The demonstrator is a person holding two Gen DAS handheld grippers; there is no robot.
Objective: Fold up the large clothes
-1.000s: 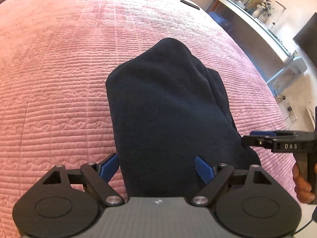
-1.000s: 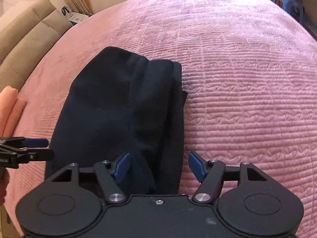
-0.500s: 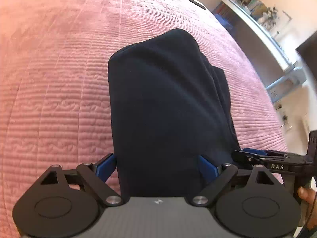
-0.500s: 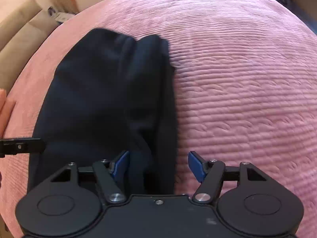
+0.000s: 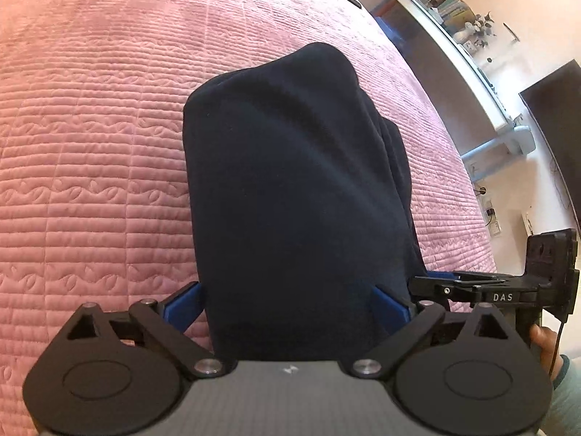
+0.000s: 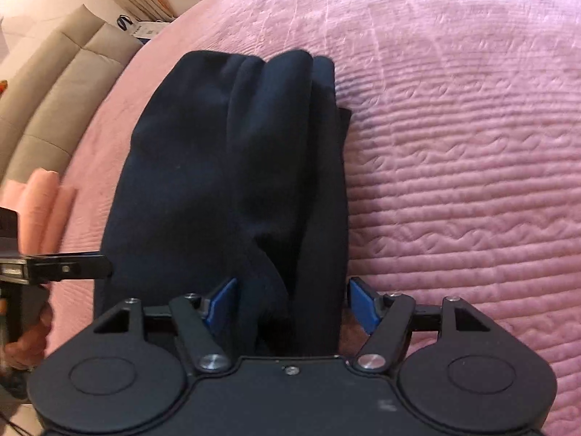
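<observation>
So the dark navy garment (image 5: 290, 189) is lying on the pink quilted bedspread (image 5: 90, 145), folded into a long narrow bundle. Its long axis runs from the near edge, right under the grippers, away to the far side, where it ends in a rounded hump. Left part of it is one smooth flat panel; over on the right side (image 6: 283, 167) it bunches into a few lengthwise folds and stacked layers.

Left gripper (image 5: 287, 303) has its blue pads (image 5: 183, 303) spread wide on either side of the near end, and the jaws have just been opening further, cloth between them but not squeezed. Right gripper (image 6: 292, 303) is spread too, straddling the folded right edge, with a gap visible at its right pad.
</observation>
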